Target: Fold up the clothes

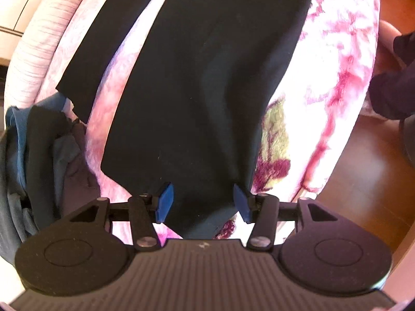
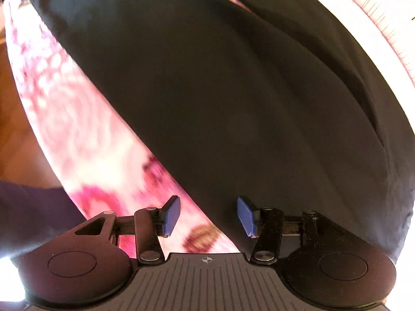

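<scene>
Black garment (image 1: pixel 197 77) on blanket (image 1: pixel 332 83); both fingers spread; clothes pile (image 1: pixel 39 160) left-view only.

Black garment (image 1: pixel 197 83), pink floral blanket (image 1: pixel 334 77)

The garment (image 1: pixel 197 83) lies flat on the blanket (image 1: pixel 334 77), with a clothes pile (image 1: pixel 39 155) on the blanket's left edge.

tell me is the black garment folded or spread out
Spread out: the black garment lies flat on the pink blanket, one sleeve extended.
</scene>
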{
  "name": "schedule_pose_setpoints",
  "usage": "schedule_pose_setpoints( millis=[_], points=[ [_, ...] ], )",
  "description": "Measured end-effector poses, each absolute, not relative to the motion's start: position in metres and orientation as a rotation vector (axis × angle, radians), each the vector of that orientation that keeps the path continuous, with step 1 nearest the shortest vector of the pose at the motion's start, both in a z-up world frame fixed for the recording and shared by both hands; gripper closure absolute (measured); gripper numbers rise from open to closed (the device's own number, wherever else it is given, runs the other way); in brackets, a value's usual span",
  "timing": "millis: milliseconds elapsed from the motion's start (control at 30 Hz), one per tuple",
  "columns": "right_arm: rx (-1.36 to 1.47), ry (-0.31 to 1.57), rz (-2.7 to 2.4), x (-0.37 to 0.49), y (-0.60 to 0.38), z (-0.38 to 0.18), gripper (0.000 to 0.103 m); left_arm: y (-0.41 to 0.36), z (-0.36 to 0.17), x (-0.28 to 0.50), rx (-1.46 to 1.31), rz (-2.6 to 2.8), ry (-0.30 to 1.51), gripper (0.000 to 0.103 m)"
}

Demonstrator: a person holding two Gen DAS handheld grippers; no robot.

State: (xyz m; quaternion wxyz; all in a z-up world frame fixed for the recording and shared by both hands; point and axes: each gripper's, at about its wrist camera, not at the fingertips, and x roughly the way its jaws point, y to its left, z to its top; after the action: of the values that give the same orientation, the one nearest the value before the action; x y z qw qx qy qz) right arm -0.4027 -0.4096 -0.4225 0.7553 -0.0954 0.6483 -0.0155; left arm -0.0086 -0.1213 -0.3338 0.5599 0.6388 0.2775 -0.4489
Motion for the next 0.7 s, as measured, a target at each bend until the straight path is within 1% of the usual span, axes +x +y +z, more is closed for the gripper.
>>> schedule_pose_setpoints(
  millis=[100,267,367,400,433,467,500,533,600,633,667,700],
  points=[
    [-0.257,1.414,-0.046,-0.412,-0.412,-0.426,0.045,-0.12,-0.332,-0.014,1.52,-1.045,0.637,0.055],
    [-0.325,1.411,-0.093,-0.427,-0.418,-0.425,0.044,-0.11,-0.335,-0.021,1.528,-1.032,0.668,0.055],
    [-0.314,1.41,-0.136,-0.435,-0.426,-0.429,0.043,-0.118,-0.345,-0.03,1.563,-1.039,0.626,0.055],
    [-0.314,1.404,-0.147,-0.438,-0.427,-0.429,0.043,-0.122,-0.352,-0.03,1.579,-1.027,0.613,0.051],
    [-0.319,1.4,-0.157,-0.441,-0.428,-0.429,0.043,-0.125,-0.357,-0.029,1.593,-1.016,0.609,0.049],
    [-0.346,1.4,-0.169,-0.445,-0.428,-0.429,0.043,-0.127,-0.361,-0.028,1.599,-1.006,0.606,0.044],
    [-0.372,1.399,-0.18,-0.449,-0.429,-0.429,0.043,-0.129,-0.363,-0.027,1.601,-0.998,0.607,0.044],
    [-0.398,1.4,-0.192,-0.454,-0.429,-0.429,0.043,-0.128,-0.362,-0.025,1.59,-1.0,0.624,0.048],
    [-0.453,1.406,-0.222,-0.468,-0.433,-0.429,0.043,-0.126,-0.359,-0.023,1.581,-0.999,0.669,0.086],
    [-0.48,1.41,-0.238,-0.475,-0.435,-0.43,0.043,-0.125,-0.36,-0.024,1.601,-0.977,0.655,0.093],
    [-0.503,1.422,-0.256,-0.483,-0.44,-0.431,0.043,-0.124,-0.36,-0.024,1.614,-0.957,0.647,0.101],
    [-0.519,1.44,-0.276,-0.492,-0.446,-0.433,0.043,-0.125,-0.358,-0.022,1.599,-0.942,0.656,0.101]
  ],
)
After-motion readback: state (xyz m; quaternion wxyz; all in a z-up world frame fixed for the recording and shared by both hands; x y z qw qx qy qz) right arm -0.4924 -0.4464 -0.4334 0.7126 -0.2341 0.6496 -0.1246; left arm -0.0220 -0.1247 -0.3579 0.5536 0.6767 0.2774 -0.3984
